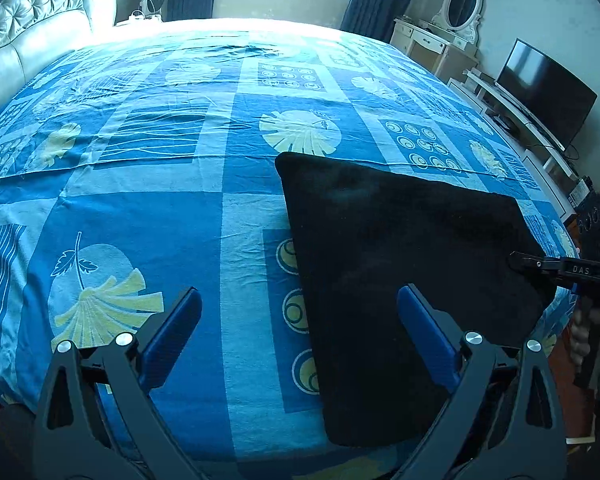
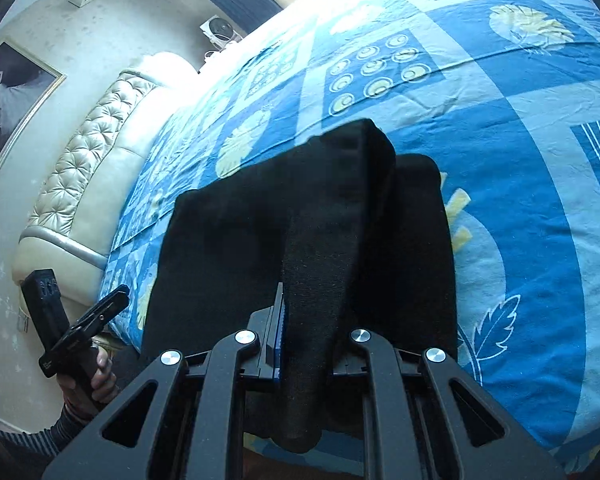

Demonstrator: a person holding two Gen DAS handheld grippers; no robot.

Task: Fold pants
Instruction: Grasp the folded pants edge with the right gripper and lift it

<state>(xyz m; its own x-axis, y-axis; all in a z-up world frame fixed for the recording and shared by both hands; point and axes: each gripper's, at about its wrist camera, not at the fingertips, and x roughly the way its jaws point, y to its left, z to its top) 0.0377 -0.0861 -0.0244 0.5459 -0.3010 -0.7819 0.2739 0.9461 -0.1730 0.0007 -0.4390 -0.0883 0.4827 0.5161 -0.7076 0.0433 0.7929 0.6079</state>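
Observation:
The black pants (image 1: 400,260) lie folded flat on the blue patterned bedsheet (image 1: 160,208), near the bed's front right corner. My left gripper (image 1: 300,312) hovers open over the pants' left edge, its right pad (image 1: 424,328) above the cloth and nothing between the pads. My right gripper (image 1: 518,261) reaches in from the right and pinches the pants' right edge. In the right wrist view the right gripper (image 2: 300,316) is shut on a raised fold of the pants (image 2: 320,216); the cloth drapes over and hides its right finger. The left gripper (image 2: 118,294) shows at lower left, held by a hand (image 2: 100,376).
A padded cream headboard (image 1: 32,28) borders the bed on the left. A TV (image 1: 548,92) on a low white stand and a white dresser with an oval mirror (image 1: 464,4) stand along the right wall. The sheet stretches bare beyond the pants.

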